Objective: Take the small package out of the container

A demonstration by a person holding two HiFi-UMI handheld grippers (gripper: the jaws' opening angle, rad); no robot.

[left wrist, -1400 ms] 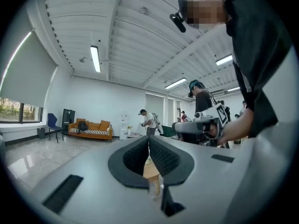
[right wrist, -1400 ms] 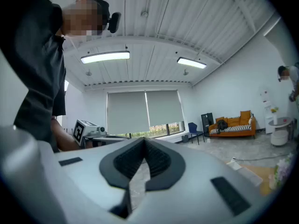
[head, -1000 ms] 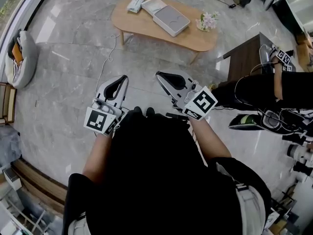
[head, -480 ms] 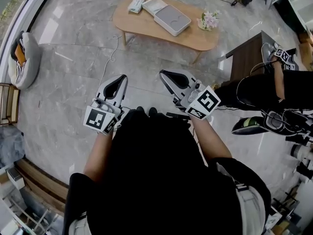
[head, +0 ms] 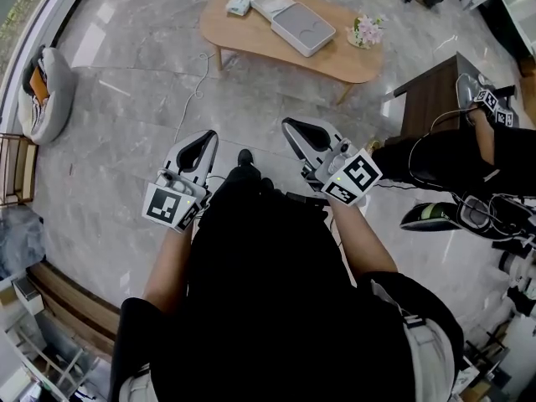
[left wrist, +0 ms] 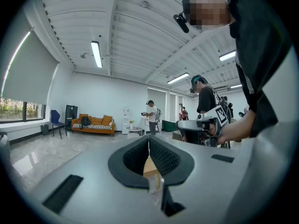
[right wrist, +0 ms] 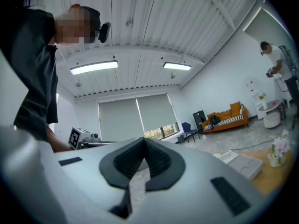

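Far ahead stands a low wooden table (head: 251, 42). On it lies a flat white container (head: 303, 28) with an open white tray (head: 272, 2) beside it. A small white package (head: 240, 1) lies at the table's left end; I cannot tell whether it sits in anything. Both grippers are held level in front of my body, well short of the table. My left gripper (head: 201, 141) is shut with nothing between its jaws (left wrist: 148, 139). The right gripper (head: 297, 128) is shut and empty too (right wrist: 144, 140). The right gripper view shows the container (right wrist: 243, 164) low on the right.
A small pot of flowers (head: 367, 32) stands on the table's right end. To the right are a dark side table (head: 435, 90) and another person (head: 469, 149) with grippers. A grey cushion seat (head: 38, 90) lies far left, and a cable (head: 197, 90) runs over the marble floor.
The table has slid up and right in the head view. My right gripper has shifted a little right and down. A shoe tip now shows between the grippers.
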